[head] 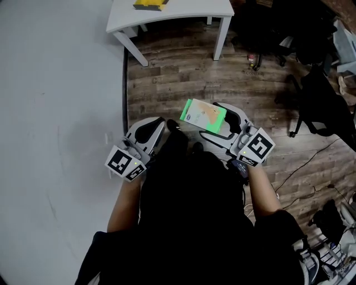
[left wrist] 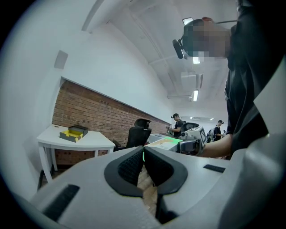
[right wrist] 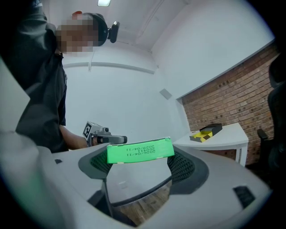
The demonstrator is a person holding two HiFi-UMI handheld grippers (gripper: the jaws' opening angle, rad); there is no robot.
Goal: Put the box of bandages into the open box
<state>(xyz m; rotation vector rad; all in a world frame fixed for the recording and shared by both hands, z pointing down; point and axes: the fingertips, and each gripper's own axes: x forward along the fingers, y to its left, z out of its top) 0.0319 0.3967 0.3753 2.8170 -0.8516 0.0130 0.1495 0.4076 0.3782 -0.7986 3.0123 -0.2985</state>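
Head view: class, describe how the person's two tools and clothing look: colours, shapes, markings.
The left tool and right tool have light grey, rounded shells with black ribbed pads. Each carries a cube of black-and-white square markers. The person wears a black short-sleeved top.

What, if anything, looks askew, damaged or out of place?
Nothing stands out. The green cardboard bandage box is held squarely in the right hand-held gripper; the open black-and-yellow box rests flat on the white table.
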